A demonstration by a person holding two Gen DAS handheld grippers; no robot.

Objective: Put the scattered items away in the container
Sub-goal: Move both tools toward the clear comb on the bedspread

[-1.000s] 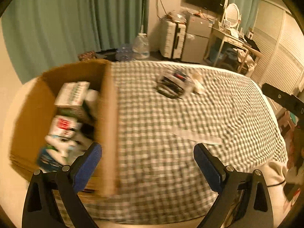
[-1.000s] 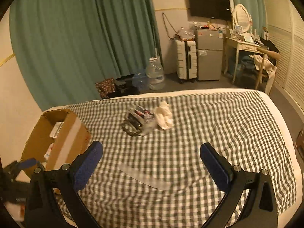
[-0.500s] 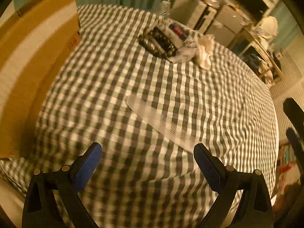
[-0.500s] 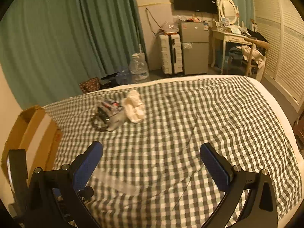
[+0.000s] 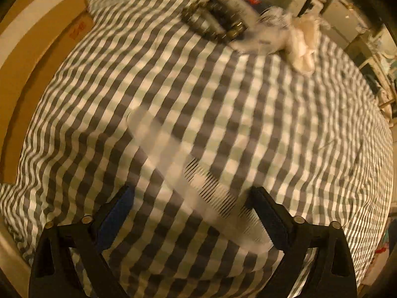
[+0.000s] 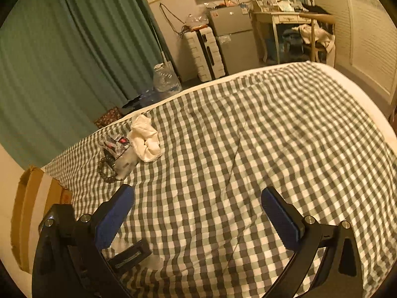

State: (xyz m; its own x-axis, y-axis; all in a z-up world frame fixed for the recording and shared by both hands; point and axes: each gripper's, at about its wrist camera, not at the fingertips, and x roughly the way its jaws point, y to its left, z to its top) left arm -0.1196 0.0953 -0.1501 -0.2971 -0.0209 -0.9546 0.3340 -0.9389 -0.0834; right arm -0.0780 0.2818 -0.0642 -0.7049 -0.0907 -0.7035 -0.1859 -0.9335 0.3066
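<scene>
Left gripper (image 5: 189, 204) is closing in wide over the clear comb (image 5: 196, 186), which is lying flat on the checked bedspread (image 5: 285, 124), nothing pinched yet. Comb looks light, stiff, thin, slippery: best pinching the solid spine. Right gripper (image 6: 197, 206) is gaping, empty. Box (image 5: 32, 49) is sitting at the left.

Spread right gripper (image 6: 197, 204) above checked bedspread (image 6: 273, 136), nothing between fingers (image 6: 115, 213).
</scene>
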